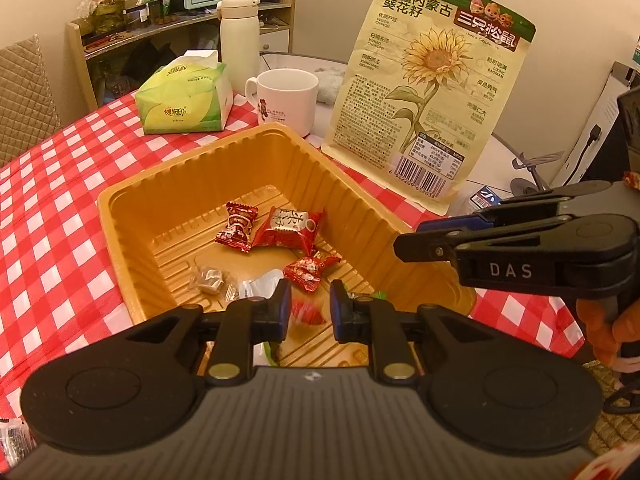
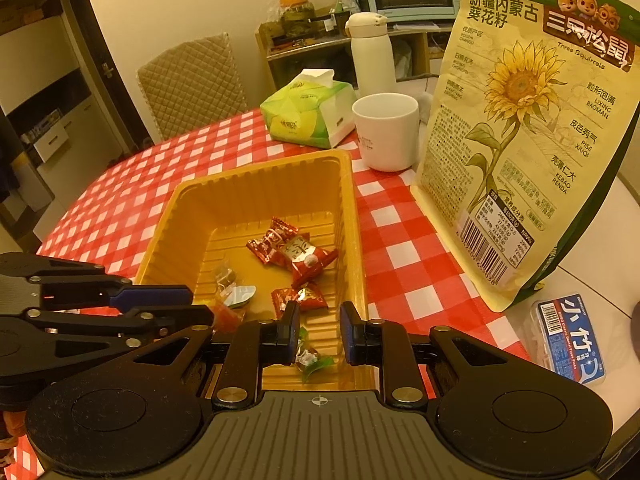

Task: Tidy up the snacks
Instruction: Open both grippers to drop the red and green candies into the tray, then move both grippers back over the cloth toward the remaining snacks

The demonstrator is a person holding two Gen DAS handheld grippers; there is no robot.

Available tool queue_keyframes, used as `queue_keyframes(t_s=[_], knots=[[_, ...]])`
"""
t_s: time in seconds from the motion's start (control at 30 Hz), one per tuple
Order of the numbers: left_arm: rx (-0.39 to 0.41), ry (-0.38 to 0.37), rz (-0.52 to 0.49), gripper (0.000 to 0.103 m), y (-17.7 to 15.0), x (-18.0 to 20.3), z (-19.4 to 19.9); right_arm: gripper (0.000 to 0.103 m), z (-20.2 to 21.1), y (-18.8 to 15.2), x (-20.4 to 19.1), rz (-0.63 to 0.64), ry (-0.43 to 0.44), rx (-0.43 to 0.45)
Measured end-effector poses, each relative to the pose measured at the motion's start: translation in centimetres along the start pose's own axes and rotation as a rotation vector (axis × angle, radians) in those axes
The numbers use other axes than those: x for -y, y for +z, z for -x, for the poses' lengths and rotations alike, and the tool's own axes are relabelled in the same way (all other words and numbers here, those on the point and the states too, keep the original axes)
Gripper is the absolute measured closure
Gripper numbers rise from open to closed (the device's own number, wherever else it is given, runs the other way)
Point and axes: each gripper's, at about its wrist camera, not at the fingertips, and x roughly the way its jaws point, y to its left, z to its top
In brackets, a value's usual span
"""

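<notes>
A gold plastic tray [image 1: 132,216] sits on the red checked tablecloth and holds several wrapped candies: a dark red one [image 1: 236,228], a red one with a white label [image 1: 288,228], a small red one [image 1: 310,270] and a clear-wrapped brown one [image 1: 210,280]. My left gripper [image 1: 310,312] hangs over the tray's near end, open. A blurred red candy [image 1: 306,314] lies between its fingers, clear of the right pad. My right gripper [image 2: 319,332] is shut and empty above a green-wrapped candy [image 2: 314,360]. From the side, the right gripper [image 1: 412,232] hovers over the tray's right rim.
A tall sunflower-seed bag [image 1: 432,92] stands right of the tray. Behind the tray are a white mug [image 1: 286,96], a green tissue pack [image 1: 186,96] and a white flask [image 1: 238,40]. A blue floss-pick box [image 2: 568,340] lies near the bag. A padded chair [image 2: 192,80] stands beyond the table.
</notes>
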Motion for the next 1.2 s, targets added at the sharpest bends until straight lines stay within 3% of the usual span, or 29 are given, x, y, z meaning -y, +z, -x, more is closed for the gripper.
queue_keyframes(t_s=[0.07, 0.3, 0.37, 0.43, 0.47, 0.63, 0.9, 1.2], knots=[[-0.006, 0.006, 0.012, 0.062, 0.0, 0.0, -0.1, 0.081, 0.1, 0.0, 0.1, -0.003, 0.001, 0.000], [-0.007, 0.029, 0.029, 0.049, -0.4, -0.6, 0.6, 0.079, 0.5, -0.3, 0.1, -0.013, 0.004, 0.002], [-0.005, 0.035, 0.037, 0.045, -0.5, -0.8, 1.0, 0.073, 0.5, -0.5, 0.1, -0.018, 0.005, 0.000], [0.000, 0.041, 0.042, 0.043, -0.7, -1.0, 1.3, 0.052, 0.6, -0.6, 0.0, -0.024, 0.004, 0.005], [0.002, 0.042, 0.045, 0.042, -0.8, -1.1, 1.5, 0.048, 0.8, -0.7, 0.0, -0.027, 0.003, 0.014], [0.010, 0.050, 0.065, 0.032, -1.5, -1.7, 2.8, 0.037, 1.3, -1.0, -0.3, -0.038, 0.004, 0.026], [0.025, 0.060, 0.097, 0.028, -3.0, -2.8, 5.6, 0.023, 2.3, -1.6, -1.2, -0.062, 0.001, 0.038], [0.051, 0.061, 0.146, 0.024, -5.4, -4.4, 9.3, 0.020, 3.9, -3.0, -3.4, -0.066, 0.012, 0.040]])
